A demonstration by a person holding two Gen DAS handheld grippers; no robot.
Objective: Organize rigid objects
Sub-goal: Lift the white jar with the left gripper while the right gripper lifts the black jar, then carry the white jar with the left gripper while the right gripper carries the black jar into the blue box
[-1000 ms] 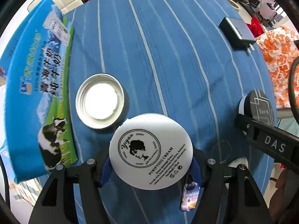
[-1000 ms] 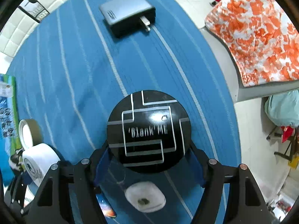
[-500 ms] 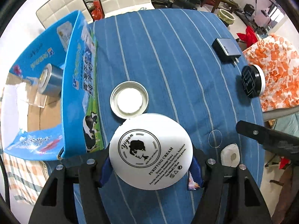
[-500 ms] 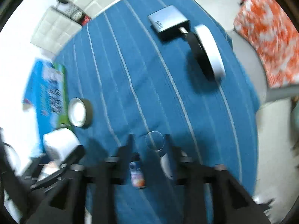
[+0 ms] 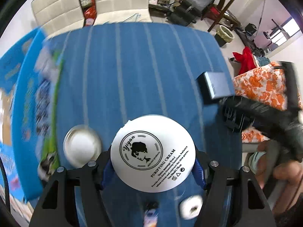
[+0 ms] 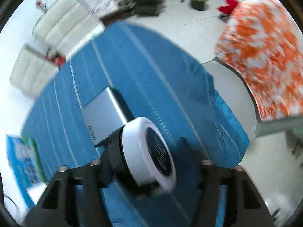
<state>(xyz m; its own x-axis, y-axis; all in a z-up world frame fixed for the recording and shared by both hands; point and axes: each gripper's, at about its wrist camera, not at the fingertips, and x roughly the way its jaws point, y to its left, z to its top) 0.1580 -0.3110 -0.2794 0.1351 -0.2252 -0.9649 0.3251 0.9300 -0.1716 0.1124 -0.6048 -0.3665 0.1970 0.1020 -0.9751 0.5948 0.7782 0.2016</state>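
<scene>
Since earlier, the black-lidded jar (image 6: 149, 151) tipped sideways between spread right fingers (image 6: 98, 170); left fingers (image 5: 106, 168) pinch the cream jar (image 5: 153, 152).

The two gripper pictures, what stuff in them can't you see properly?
- Blue carton, left wrist view: motion-blurred, print unreadable.
- Black-and-white jar, right wrist view: tilted and blurred; whether the right gripper clamps it is unclear.
- Cream jar, left wrist view: held in the left gripper; only its lid shows.
- Small items at the bottom edge: blurred, unidentifiable.
</scene>
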